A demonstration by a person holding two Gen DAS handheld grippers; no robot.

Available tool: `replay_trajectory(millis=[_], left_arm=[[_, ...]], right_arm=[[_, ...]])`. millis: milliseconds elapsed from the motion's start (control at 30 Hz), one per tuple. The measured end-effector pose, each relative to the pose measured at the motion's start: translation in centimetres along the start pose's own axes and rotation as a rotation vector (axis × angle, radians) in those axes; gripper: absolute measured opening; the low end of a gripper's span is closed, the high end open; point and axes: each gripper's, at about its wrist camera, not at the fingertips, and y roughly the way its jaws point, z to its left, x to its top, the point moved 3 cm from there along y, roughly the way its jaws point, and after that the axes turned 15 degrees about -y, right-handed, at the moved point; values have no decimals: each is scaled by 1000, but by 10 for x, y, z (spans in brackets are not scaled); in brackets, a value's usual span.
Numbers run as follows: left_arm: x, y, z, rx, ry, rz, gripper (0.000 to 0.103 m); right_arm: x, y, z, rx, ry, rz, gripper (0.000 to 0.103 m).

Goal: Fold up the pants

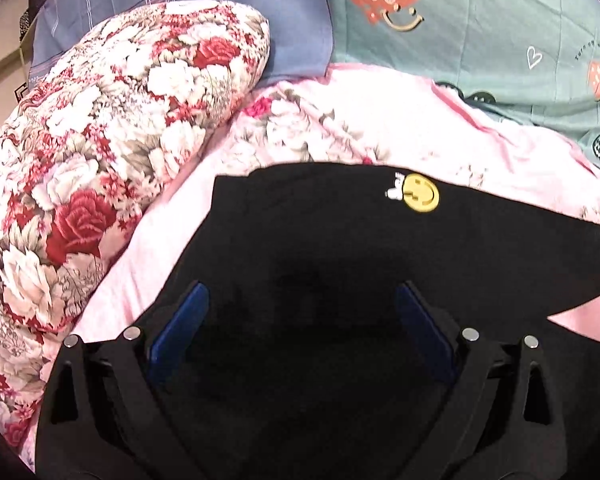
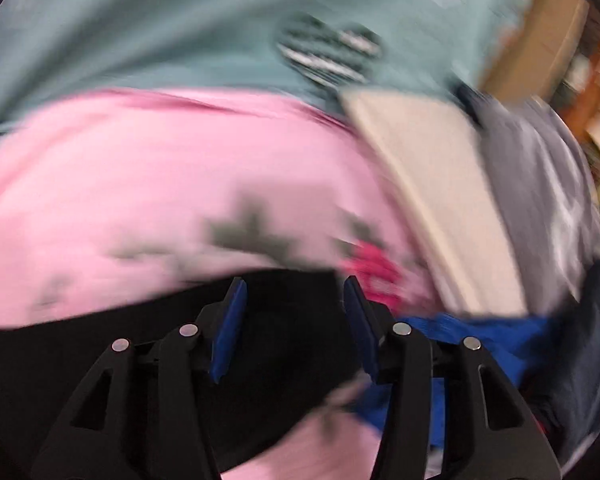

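Observation:
The black pants (image 1: 340, 240) lie spread on a pink floral sheet (image 1: 380, 120), with a yellow smiley patch (image 1: 421, 193) near their far edge. My left gripper (image 1: 302, 300) is open just above the black cloth, blue pads wide apart, nothing between them. The right wrist view is blurred by motion. My right gripper (image 2: 294, 292) is open over the edge of the black pants (image 2: 100, 360), with black cloth between and under the blue pads; whether it touches is unclear.
A red and white floral pillow (image 1: 100, 160) lies to the left. A green heart-print cover (image 1: 480, 32) and a blue-grey one (image 1: 220, 0) lie behind. Blue cloth (image 2: 480, 340), a grey garment (image 2: 540, 200) and a beige board (image 2: 428, 184) lie to the right.

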Motion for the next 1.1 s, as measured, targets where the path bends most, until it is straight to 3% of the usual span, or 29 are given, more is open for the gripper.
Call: replay_trajectory(millis=[133, 167, 333, 433, 500, 667, 767, 900, 1000, 1100], left_arm=[[20, 1, -1, -31, -1, -35, 97], [29, 4, -3, -54, 17, -43, 98], [64, 27, 2, -19, 41, -64, 98], [75, 49, 11, -7, 38, -48, 98], [80, 64, 15, -3, 63, -11, 97], [89, 87, 16, -11, 127, -18, 97], [91, 103, 15, -34, 136, 43, 97], [82, 123, 1, -19, 251, 87, 97], [77, 133, -12, 7, 334, 87, 91], [72, 135, -25, 8, 388, 103, 75]], right_arm=[[26, -48, 98, 399, -183, -147, 51], [29, -54, 119, 441, -214, -151, 51], [25, -81, 186, 526, -300, -171, 51], [19, -89, 205, 551, -309, -165, 51], [13, -92, 203, 544, -315, -154, 51], [-4, -94, 193, 499, -304, -151, 51], [-15, -85, 183, 501, -265, -118, 51], [-25, -73, 169, 509, -188, -93, 51], [-30, -66, 164, 482, -170, -75, 51], [-34, -62, 160, 494, -139, -64, 51]])
